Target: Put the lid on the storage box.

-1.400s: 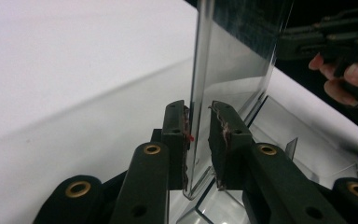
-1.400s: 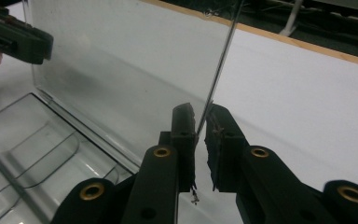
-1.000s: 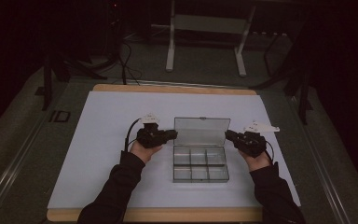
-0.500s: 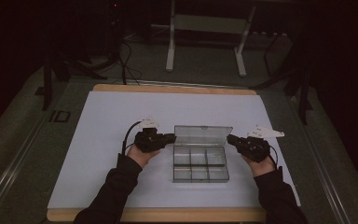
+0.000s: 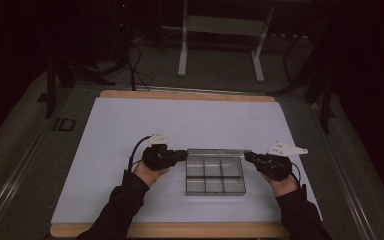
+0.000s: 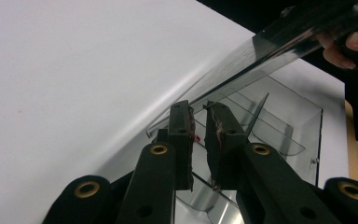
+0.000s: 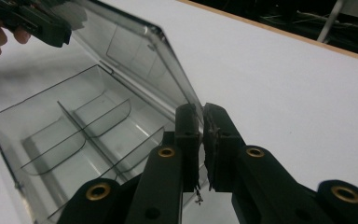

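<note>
Lid: raised, pinched at both ends to swing it evenly; 
Left gripper: jaws narrowed on lid's left edge; 
Right gripper: likewise; 
Organizer box: compartments empty

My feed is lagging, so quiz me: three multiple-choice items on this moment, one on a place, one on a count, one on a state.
1. Where does the clear box sit?
A. on the white sheet, between the two hand-held grippers
B. on the floor beyond the table
C. at the far left corner of the table

2. How many compartments does the box show in the high view?
A. two
B. six
C. twelve

3. How is the lid?
A. shut flat
B. taken off and laid aside
C. raised, each hand-held gripper pinching an end

Key: 1 A, the left hand-held gripper and the right hand-held gripper flank it. 2 B, two rows of three. 3 C, both gripper views show jaws closed on the raised lid's edge.
</note>
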The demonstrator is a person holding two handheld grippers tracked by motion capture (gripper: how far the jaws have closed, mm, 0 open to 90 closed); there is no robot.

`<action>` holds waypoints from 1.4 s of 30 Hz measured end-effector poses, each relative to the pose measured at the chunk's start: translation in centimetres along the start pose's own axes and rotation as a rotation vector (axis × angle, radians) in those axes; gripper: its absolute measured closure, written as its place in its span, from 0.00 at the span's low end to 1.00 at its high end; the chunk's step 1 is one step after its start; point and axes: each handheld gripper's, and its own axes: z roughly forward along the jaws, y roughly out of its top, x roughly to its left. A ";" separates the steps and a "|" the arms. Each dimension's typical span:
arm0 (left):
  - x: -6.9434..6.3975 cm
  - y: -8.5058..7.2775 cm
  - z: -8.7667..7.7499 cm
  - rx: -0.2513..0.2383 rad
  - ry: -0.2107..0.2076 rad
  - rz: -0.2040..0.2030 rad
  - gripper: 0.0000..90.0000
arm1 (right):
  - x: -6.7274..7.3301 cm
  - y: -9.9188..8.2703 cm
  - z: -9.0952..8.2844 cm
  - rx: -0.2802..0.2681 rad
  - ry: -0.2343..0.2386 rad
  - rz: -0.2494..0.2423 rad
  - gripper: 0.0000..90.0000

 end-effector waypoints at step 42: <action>-1.0 -3.7 0.7 0.106 0.006 0.030 0.91 | 0.5 -5.0 0.0 0.094 0.091 0.033 0.93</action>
